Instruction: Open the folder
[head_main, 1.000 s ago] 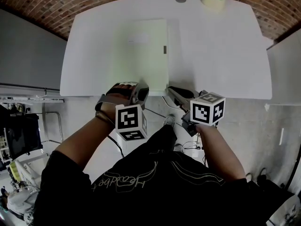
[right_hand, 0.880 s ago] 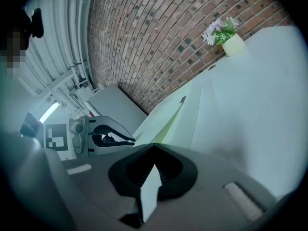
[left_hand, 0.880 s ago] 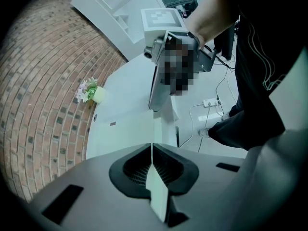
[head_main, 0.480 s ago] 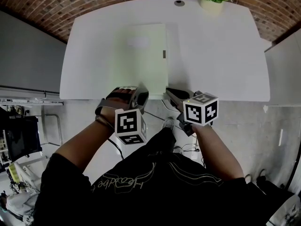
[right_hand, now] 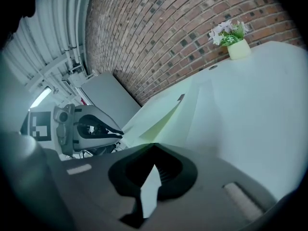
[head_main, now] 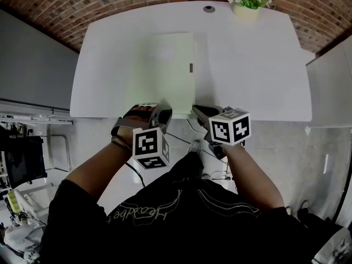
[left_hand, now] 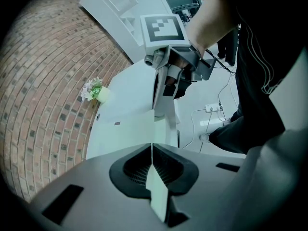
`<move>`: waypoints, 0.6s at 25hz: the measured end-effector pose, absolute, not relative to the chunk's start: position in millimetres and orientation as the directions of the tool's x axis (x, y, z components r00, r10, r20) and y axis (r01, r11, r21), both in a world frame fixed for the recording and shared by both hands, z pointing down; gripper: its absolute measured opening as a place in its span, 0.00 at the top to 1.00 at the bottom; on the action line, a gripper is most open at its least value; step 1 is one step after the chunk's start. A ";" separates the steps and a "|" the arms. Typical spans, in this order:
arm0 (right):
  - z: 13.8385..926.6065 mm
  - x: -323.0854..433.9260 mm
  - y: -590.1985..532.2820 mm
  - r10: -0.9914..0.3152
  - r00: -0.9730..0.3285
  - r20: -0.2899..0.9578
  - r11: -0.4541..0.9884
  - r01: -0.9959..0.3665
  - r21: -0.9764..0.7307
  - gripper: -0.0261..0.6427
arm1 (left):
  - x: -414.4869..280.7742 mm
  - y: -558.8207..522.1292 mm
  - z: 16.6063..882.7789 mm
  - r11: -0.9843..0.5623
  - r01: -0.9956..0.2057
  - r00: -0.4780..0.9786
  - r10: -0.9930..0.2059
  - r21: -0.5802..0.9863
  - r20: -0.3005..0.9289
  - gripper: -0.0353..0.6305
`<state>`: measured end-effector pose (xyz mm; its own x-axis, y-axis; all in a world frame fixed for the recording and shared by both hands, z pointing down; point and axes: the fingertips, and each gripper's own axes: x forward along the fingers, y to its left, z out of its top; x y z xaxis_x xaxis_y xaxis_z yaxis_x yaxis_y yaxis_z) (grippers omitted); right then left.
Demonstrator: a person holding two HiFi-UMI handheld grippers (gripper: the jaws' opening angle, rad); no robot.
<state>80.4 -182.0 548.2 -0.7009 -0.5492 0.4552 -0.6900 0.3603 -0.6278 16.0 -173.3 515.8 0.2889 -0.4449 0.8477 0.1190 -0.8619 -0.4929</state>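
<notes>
Folder: the pale green folder [head_main: 168, 65] lies on the white table [head_main: 253, 65]. Its long side runs away from me and its near end reaches the table's near edge.
Left gripper: the left gripper [head_main: 164, 109] sits at the folder's near edge. I read its jaws as clenched on a thin pale leaf of the folder.
Right gripper: the right gripper [head_main: 197, 110] is at the folder's near right corner, just beside the left one. Its jaws are likewise clamped on a thin pale leaf. In its own view the top cover stands a little off the sheet below, with a greener inner face showing.
Clasp: a small dark clasp [head_main: 191, 67] sits on the folder's right edge, about halfway along.
Flower pot: the flower pot [head_main: 246, 9] stands at the table's far edge, right of the folder and well apart from it.
Grommet: a round grommet [head_main: 209, 8] is set in the table top at the far edge, just left of the pot.
Brick wall: the brick wall [head_main: 55, 4] rises behind the table.
Floor: a power strip [left_hand: 211, 108] with cables lies by the person's legs.
In the way: in the left gripper view, the right gripper's body stands directly ahead of the jaws.
</notes>
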 end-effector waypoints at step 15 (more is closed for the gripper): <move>552.5 72.2 -181.7 -0.496 -0.643 0.584 0.400 -0.766 -0.503 0.96 | 9.7 -178.9 507.5 -0.878 0.007 0.324 -0.451 -0.478 0.832 0.93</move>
<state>72.2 -181.7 552.5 -0.6426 -0.4955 0.5844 -0.7661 0.4002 -0.5030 9.7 -178.9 507.5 0.3238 -0.4508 0.8318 0.0068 -0.8781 -0.4785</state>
